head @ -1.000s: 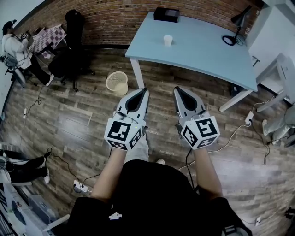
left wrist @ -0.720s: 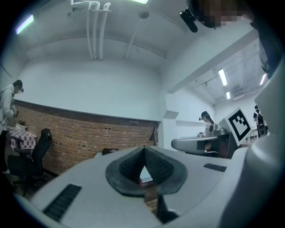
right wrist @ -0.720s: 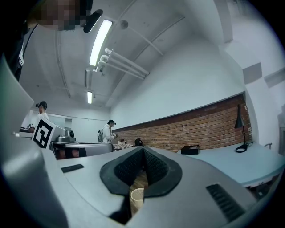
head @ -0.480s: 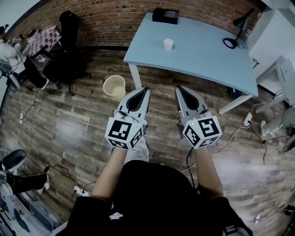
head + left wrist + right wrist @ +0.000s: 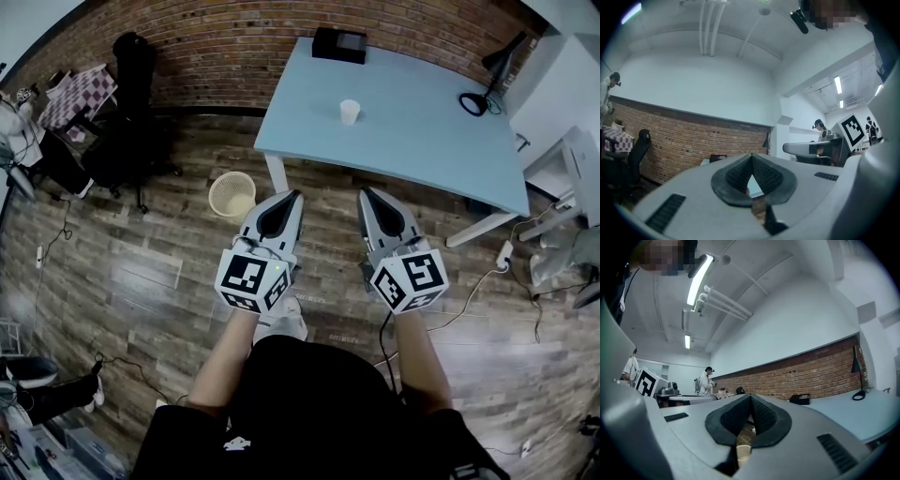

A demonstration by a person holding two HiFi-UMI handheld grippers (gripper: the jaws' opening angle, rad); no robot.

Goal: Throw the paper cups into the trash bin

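White paper cup (image 5: 350,111) stands on the pale blue bench (image 5: 427,131), well beyond both pairs of fingers. The left gripper (image 5: 291,194) and right gripper (image 5: 367,191) point level, each with fingers pressed together on nothing. A cream trash bin (image 5: 232,194) sits on the wooden floor (image 5: 141,281), near the left fingertips' outer side.

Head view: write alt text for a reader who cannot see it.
A person holds two shut, empty grippers, the left gripper and the right gripper, above a wooden floor. Ahead, a paper cup stands on a pale blue table; a cream trash bin stands left of the table's leg.
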